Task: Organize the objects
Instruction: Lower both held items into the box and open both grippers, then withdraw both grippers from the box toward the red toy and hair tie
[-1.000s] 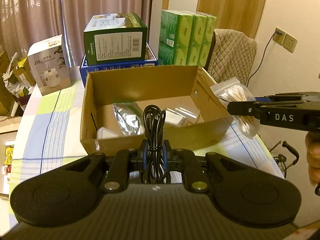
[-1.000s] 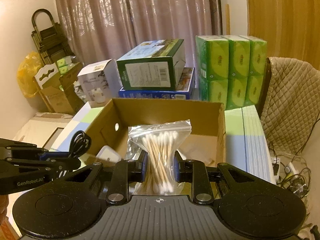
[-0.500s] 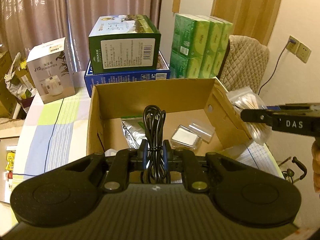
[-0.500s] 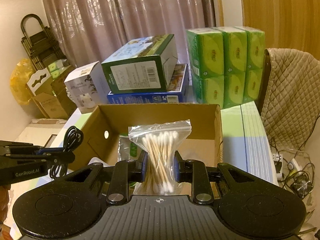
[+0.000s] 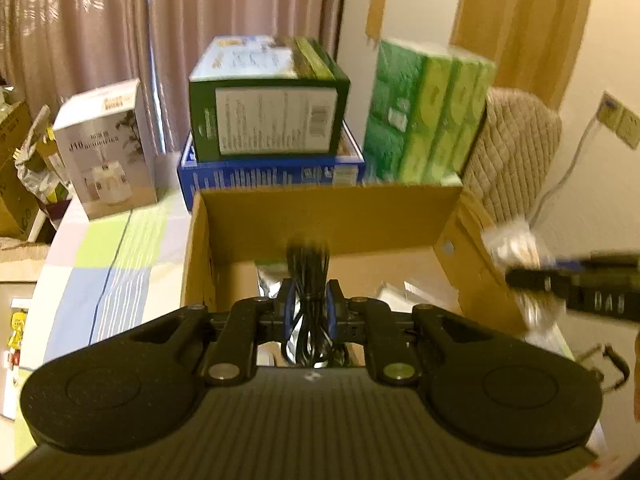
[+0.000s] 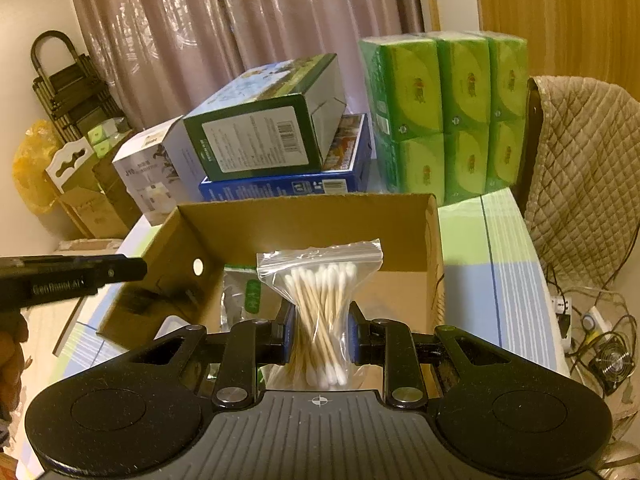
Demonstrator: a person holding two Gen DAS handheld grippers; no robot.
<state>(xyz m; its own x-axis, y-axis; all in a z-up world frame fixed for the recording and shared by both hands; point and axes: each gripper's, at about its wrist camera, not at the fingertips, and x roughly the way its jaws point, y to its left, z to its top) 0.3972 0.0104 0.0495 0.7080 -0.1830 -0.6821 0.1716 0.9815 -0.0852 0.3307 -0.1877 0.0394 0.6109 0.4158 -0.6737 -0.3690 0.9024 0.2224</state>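
An open cardboard box (image 5: 328,216) stands on the checked tablecloth. My left gripper (image 5: 309,300) hangs over the box's near edge with a coiled black cable (image 5: 308,264) between its blue pads; its jaws are opening, and the pads still touch the cable. From the right wrist view this gripper (image 6: 120,270) enters at the left, the cable (image 6: 140,300) blurred below it. My right gripper (image 6: 320,332) is shut on a clear zip bag of cotton swabs (image 6: 320,292) above the box's (image 6: 304,224) near right part. A silver foil pouch (image 5: 272,280) lies inside the box.
Behind the box a green carton (image 5: 268,120) sits on a blue one (image 5: 272,176), with green tissue packs (image 5: 428,112) to the right and a white humidifier box (image 5: 104,148) to the left. A quilted chair (image 6: 580,176) stands at the table's right, with cables on the floor (image 6: 592,320).
Both grippers have moved forward over the cardboard box, which now fills more of each view. The cable and the swab bag stay in their jaws. The left view is now blurred.
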